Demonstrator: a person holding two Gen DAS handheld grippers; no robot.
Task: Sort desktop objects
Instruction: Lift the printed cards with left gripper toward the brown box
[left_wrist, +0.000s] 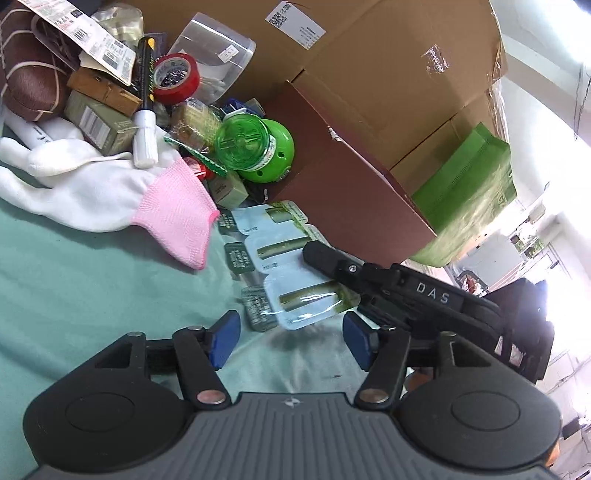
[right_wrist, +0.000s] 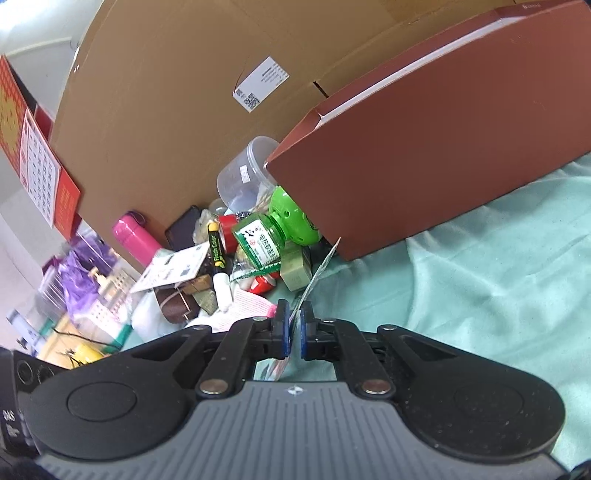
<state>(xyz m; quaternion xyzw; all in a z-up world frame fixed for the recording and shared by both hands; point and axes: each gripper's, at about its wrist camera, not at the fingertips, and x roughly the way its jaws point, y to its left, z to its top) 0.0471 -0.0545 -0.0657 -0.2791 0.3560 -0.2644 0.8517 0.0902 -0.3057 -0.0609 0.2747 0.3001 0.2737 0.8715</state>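
Observation:
A light-blue strip of sample sachets with green print lies over the teal cloth. My right gripper is shut on the strip's edge, seen edge-on rising between its blue pads. In the left wrist view the right gripper's black finger lies over the strip. My left gripper is open and empty, just short of the strip's near end. A heap of objects lies behind: a white and pink glove, a green repellent bottle, red tape, a marker.
A brown box stands right of the heap, with large cardboard boxes behind. A clear plastic tub, pink flask, small green cartons and a brown bag crowd the heap. A green bag stands far right.

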